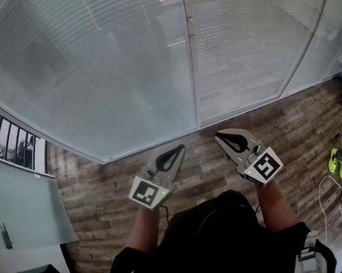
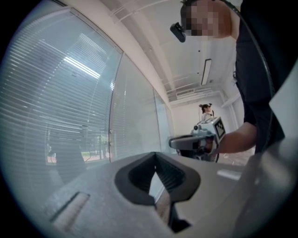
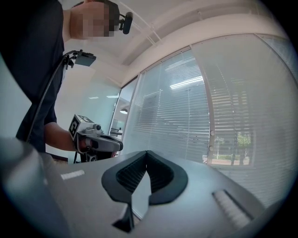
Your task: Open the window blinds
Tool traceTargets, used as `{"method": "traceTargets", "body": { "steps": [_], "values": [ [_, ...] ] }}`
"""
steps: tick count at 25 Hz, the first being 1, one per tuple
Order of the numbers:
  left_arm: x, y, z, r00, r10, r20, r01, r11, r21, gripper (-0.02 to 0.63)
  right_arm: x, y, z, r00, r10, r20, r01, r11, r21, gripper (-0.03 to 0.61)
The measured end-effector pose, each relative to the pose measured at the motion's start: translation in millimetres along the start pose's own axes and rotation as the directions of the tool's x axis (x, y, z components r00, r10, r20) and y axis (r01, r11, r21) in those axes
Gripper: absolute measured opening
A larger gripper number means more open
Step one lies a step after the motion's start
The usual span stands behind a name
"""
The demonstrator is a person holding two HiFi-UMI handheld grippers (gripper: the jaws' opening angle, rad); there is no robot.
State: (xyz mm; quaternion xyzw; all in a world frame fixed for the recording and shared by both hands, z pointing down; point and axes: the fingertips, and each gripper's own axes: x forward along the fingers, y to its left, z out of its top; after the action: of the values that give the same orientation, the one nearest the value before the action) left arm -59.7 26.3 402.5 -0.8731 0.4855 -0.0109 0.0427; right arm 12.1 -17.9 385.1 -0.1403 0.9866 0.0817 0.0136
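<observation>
**Blinds down and closed; both grippers clenched on nothing, short of the glass**

Blinds [image 1: 100, 64] cover the whole glass wall [image 1: 316, 67] ahead. The slats are horizontal and turned nearly flat, so only dim shapes and some green show through. They seem to hang behind the pane, not on the room side. If so, the slats can't be touched directly.

Wooden floor [image 1: 97, 192] runs up to the base of the wall. A white cable [image 1: 329, 193] trails on it at the far right, well away from the feet.

A frame upright [image 1: 191, 70] divides the panes, almost straight ahead and between the two tools.

The left gripper [image 1: 179, 148] and right gripper [image 1: 220, 137] are both held level, pointing at the wall's base, near it but not touching. Each gripper view shows its pads pressed tip to tip with nothing between them.

Small round fittings [image 3: 211, 134] sit on the upright in the right gripper view. They are too small to identify, but are possibly the tilt control. No cord or wand shows in any view.

How to do this step well, as I judge it:
- Find the control before reaching, starting with those fittings.
- Commit one tool, probably the right, and park the other clear.
- Spread the jaws before arriving, not at the glass.
- Seat the pads squarely on the control, then work it slowly while watching the slats.
- Keep the jaw tips off the pane.
</observation>
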Motion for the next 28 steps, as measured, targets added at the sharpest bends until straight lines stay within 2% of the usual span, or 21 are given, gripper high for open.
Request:
{"method": "traceTargets", "body": {
  "steps": [14, 20, 28],
  "values": [
    [13, 14, -5, 1.0, 0.019, 0.003, -0.019, 1.0, -0.015, 0.004, 11, -17, -8, 1.0, 0.022, -0.02, -0.022, 1.0, 0.014, 0.006],
    [32, 41, -7, 0.999, 0.053, -0.005, -0.053, 0.999, -0.004, 0.003, 34, -47, -10, 0.999, 0.05, 0.009, -0.05, 0.999, -0.005, 0.006],
    [73, 77, -6, 0.995, 0.099, -0.021, -0.098, 0.995, 0.016, 0.003, 61, -98, -18, 0.995, 0.102, 0.012, -0.103, 0.995, 0.017, 0.006]
  ]
}}
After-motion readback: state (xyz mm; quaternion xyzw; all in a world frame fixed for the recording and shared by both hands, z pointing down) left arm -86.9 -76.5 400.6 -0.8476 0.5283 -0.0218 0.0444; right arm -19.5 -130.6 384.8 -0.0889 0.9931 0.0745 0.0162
